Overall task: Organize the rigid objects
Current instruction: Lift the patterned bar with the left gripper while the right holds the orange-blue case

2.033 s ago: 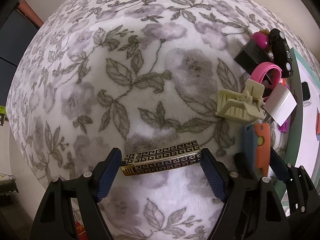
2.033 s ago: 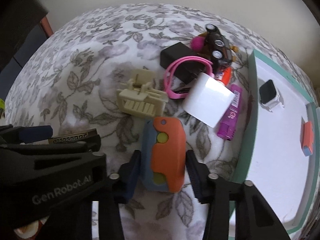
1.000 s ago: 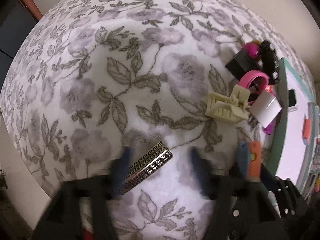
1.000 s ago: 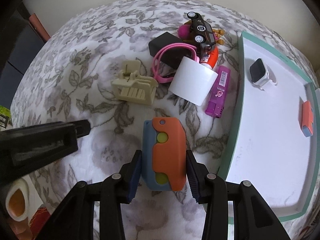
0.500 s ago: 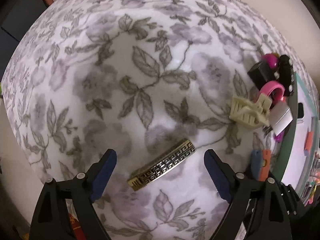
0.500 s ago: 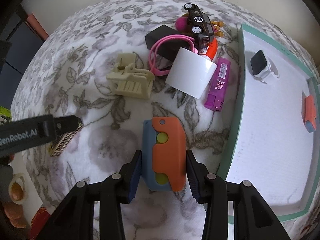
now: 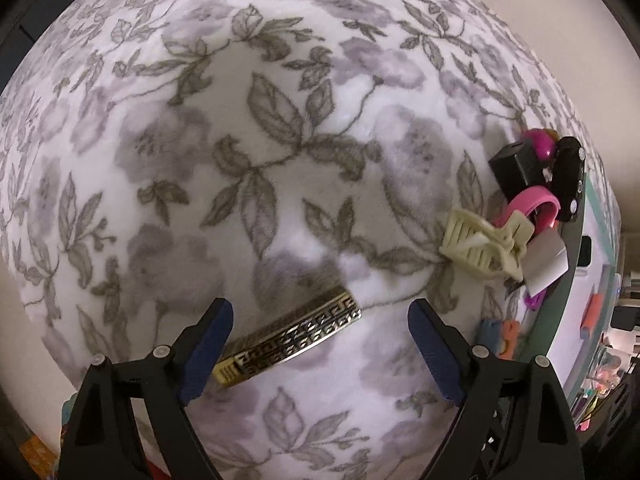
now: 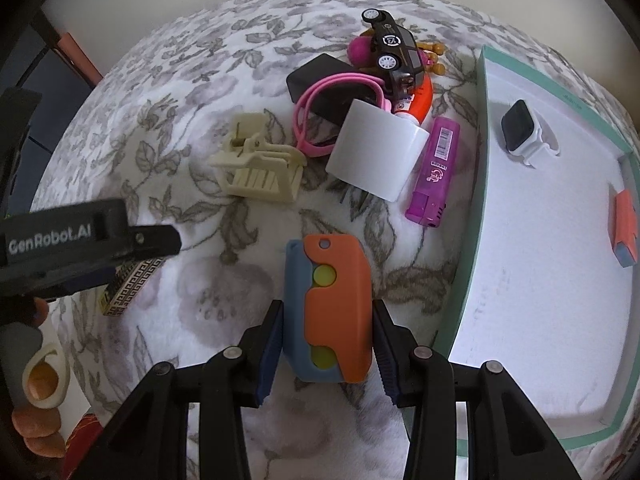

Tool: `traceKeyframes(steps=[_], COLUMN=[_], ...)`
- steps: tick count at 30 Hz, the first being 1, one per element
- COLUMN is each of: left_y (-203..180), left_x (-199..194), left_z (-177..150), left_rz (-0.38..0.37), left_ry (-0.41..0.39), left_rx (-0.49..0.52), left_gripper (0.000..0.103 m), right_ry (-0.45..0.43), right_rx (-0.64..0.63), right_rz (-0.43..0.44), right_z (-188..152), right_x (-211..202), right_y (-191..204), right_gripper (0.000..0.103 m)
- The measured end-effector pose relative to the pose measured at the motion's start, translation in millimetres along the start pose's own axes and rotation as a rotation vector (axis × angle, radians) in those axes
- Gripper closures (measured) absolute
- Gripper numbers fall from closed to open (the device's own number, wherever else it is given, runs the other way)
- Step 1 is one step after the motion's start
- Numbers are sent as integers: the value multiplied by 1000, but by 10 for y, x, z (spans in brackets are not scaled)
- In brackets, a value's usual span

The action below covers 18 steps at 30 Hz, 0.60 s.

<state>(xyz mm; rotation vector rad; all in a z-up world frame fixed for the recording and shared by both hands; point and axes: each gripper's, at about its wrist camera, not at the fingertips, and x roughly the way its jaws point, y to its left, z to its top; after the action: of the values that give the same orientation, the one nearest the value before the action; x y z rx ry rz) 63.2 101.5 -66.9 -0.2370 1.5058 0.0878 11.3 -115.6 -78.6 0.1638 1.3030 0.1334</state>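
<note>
My left gripper (image 7: 320, 344) is open above a gold and black patterned bar (image 7: 288, 338) that lies slanted on the floral cloth, its lower end by the left finger. The bar also shows in the right wrist view (image 8: 126, 288), partly under the left gripper's body. My right gripper (image 8: 326, 344) is shut on an orange and blue case (image 8: 330, 308) with yellow dots, held over the cloth. A white tray with a teal rim (image 8: 476, 216) lies to the right and holds a smartwatch (image 8: 524, 134) and an orange block (image 8: 626, 228).
A pile sits at the far side: cream hair claw (image 8: 258, 170), pink band (image 8: 320, 98), black box (image 8: 316, 74), white cup (image 8: 376, 152), purple lighter (image 8: 436, 172), black toy car (image 8: 394, 52), orange tube (image 8: 420, 100). The cloth's edge drops off near left.
The left gripper let go of the patterned bar, opened and rose; it now sits lower over the bar again. The right gripper kept its hold on the case and lifted slightly.
</note>
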Motion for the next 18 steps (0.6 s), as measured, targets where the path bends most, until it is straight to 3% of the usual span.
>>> traceKeyframes(steps=[5,7,9,14,18], left_y=[-313,-363,-352,-215,-219], left_x=[61,60,37,-29,-201], left_z=[39,7,2,-41,-146], left_rz=[9,49,84,84,163], left_ry=[-14,-13,-31,-20,-123], left_rx=[44,74,76,65,232], left_gripper=[18,34,38,39,39], right_ry=[-6,-8,-9,-11,-12], right_rx=[1,8,14,19,31], right_rz=[7,17,23,27,40], right_z=[9,4,5,-5,-11], right_x=[-28,-44,-44,-51,-54], right_y=[-7,-19,-35,-33,-52], right_gripper=[59,59,59,59,59])
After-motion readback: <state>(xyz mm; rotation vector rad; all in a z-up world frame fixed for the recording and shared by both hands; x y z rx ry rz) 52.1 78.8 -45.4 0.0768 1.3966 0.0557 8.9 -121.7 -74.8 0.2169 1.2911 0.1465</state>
